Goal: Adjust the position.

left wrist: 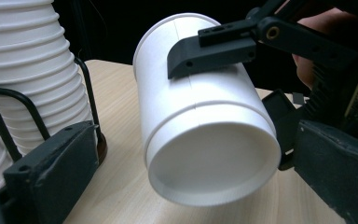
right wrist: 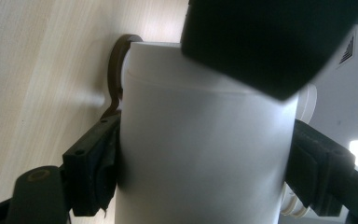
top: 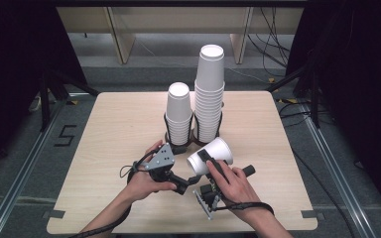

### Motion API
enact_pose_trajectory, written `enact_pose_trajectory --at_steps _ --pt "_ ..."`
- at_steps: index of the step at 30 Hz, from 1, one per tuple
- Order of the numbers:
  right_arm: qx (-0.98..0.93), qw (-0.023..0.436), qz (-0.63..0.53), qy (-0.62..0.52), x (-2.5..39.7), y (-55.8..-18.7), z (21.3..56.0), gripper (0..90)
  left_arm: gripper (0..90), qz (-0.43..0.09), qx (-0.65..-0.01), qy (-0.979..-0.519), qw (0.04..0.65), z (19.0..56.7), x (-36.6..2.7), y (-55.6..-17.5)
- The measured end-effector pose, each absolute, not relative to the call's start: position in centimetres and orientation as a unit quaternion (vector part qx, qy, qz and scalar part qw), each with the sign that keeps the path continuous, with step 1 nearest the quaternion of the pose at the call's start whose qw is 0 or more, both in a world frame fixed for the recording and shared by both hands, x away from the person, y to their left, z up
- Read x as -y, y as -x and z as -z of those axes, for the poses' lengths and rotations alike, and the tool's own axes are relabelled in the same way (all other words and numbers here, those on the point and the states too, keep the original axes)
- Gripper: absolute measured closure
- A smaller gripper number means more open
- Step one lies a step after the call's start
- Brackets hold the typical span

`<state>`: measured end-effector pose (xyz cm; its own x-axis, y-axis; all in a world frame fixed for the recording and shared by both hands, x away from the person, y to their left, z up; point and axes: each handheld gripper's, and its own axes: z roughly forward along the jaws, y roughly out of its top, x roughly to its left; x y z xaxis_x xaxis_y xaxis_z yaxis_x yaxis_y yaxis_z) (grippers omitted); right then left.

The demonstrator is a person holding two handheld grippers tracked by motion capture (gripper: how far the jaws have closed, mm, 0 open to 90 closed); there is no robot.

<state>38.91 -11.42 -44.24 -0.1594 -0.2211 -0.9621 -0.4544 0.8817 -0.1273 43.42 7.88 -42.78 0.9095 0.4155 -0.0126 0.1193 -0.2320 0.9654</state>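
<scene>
Over the wooden table, right claw pinches a paper cup; left claw spread.

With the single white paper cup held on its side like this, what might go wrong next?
The right hand-held gripper squeezes the thin-walled white paper cup across its side, so the wall may dent. The left hand-held gripper sits close below it with open jaws; a clumsy handover might drop the cup. The two tall white cup stacks in black wire holders stand nearby and could be bumped.

2 cup stacks in wire holders, wood table, cables on floor behind.
</scene>
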Motion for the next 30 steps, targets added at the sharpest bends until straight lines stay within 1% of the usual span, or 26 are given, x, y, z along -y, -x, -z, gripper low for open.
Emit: enact_pose_trajectory --at_steps 7,30 --pt "-0.752 0.61 -0.1 0.227 11.3 -38.9 44.3 20.5 0.0 -0.115 -0.169 -0.774 0.6 42.9 -7.5 -43.9" --pt "-0.748 0.614 -0.098 0.232 10.8 -38.8 44.3 20.4 1.3 -0.107 -0.17 -0.77 0.606 43.1 -6.7 -44.3"
